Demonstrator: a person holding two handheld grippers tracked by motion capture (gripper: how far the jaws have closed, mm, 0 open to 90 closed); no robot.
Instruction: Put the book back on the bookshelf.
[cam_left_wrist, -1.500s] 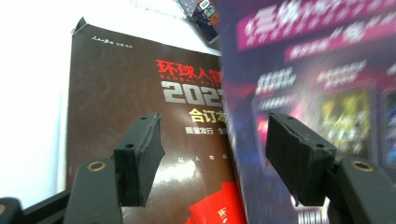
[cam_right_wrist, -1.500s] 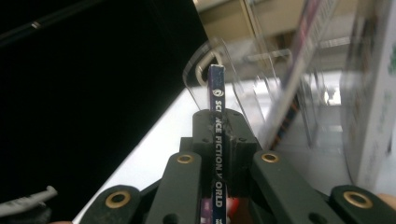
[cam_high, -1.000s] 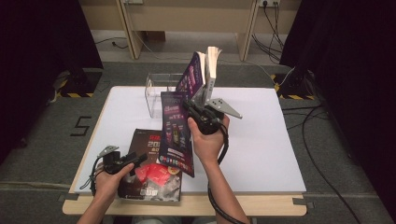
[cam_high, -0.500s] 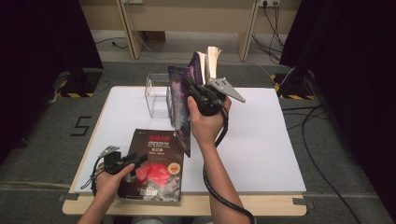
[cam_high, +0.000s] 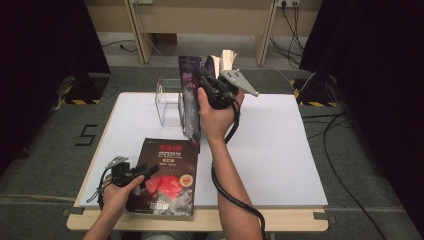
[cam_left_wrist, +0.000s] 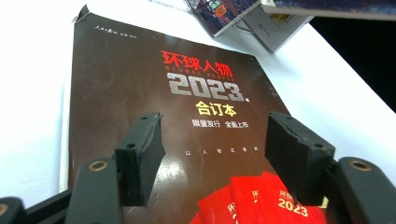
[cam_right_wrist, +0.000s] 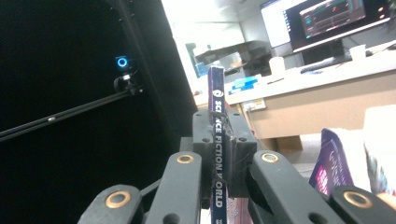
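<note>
My right gripper (cam_high: 206, 80) is raised over the back of the table, shut on the spine of a thin purple magazine (cam_high: 189, 107) that hangs upright below it. In the right gripper view the pads (cam_right_wrist: 203, 140) clamp the spine (cam_right_wrist: 217, 121), which reads "Science Fiction World". A thick black book (cam_high: 170, 175) with red and silver print lies flat at the table's front left. My left gripper (cam_high: 145, 172) rests low over its left edge. In the left gripper view the black jaws stand wide apart above the cover (cam_left_wrist: 140, 79) with nothing between them.
A clear plastic book stand (cam_high: 167, 102) sits at the back of the white table (cam_high: 280, 150). Two more books (cam_high: 222, 60) stand upright behind my right hand. The table's right half is bare. Dark curtains flank both sides, and cables lie on the floor to the right.
My right gripper has carried the purple magazine up and toward the back, lifting its lower end off the black book. The left gripper has stayed put.
</note>
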